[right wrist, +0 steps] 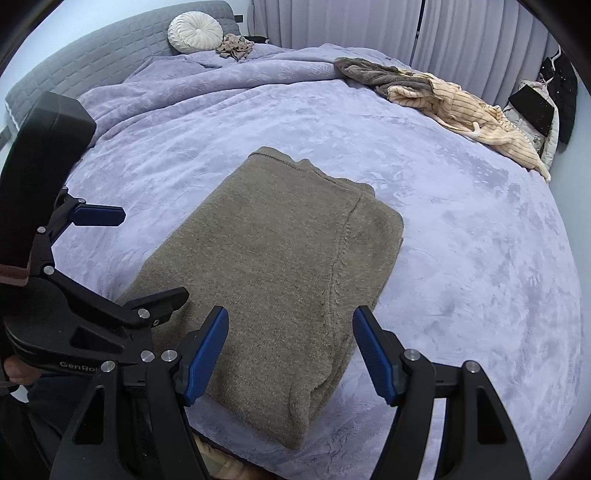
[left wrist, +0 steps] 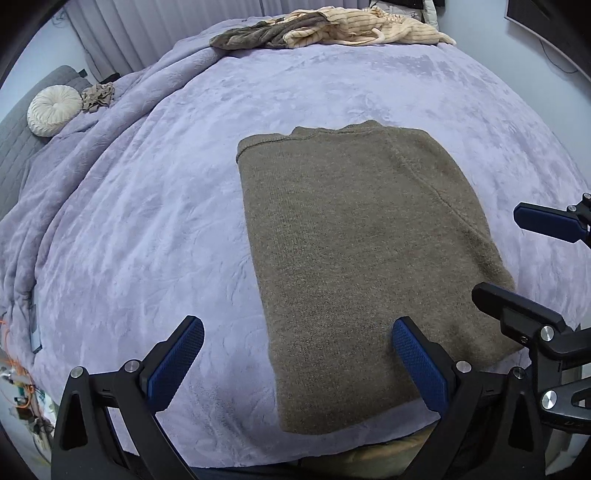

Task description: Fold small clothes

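The left gripper (left wrist: 295,363) hangs over the near end of the brown sweater (left wrist: 354,258), its blue pads spread wide with nothing pinched between them. The right gripper (right wrist: 290,354) is also spread, its pads clear of the knit below and gripping nothing. The sweater lies folded into a flat rectangle in the middle of the bed, on a lilac blanket (right wrist: 461,240). At the far edge of the bed lies a heap of cream striped and grey clothes (right wrist: 436,96). A round white cushion (right wrist: 195,31) leans against the grey headboard (right wrist: 92,55).
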`<control>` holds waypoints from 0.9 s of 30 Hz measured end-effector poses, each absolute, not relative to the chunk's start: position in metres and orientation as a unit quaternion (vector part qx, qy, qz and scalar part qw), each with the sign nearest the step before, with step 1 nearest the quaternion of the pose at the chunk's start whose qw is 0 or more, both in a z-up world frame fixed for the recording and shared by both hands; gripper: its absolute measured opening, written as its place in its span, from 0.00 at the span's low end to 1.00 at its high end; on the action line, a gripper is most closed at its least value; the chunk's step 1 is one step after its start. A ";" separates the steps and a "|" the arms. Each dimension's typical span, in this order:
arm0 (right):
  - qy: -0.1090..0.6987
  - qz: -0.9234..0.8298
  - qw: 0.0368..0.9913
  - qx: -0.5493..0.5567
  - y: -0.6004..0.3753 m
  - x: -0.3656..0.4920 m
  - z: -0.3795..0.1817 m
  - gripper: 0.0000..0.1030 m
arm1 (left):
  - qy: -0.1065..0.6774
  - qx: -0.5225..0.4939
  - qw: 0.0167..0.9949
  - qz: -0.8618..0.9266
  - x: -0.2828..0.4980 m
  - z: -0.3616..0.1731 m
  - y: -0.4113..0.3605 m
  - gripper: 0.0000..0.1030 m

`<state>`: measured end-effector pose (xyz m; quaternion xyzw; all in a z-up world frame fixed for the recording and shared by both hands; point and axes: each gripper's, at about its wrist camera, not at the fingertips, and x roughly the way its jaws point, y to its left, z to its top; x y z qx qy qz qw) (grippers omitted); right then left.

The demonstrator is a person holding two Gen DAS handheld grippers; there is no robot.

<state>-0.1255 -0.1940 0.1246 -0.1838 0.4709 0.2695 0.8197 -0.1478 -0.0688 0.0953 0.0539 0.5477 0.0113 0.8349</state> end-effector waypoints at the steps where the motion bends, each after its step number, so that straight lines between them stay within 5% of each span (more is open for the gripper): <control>1: 0.472 0.270 0.819 -0.185 -0.194 -0.125 0.124 0.71 | 0.552 0.048 0.833 0.012 -0.147 0.093 -0.067 0.99; 27: 0.496 0.259 0.802 -0.210 -0.191 -0.102 0.120 0.71 | 0.532 0.013 0.846 0.029 -0.125 0.099 -0.060 0.99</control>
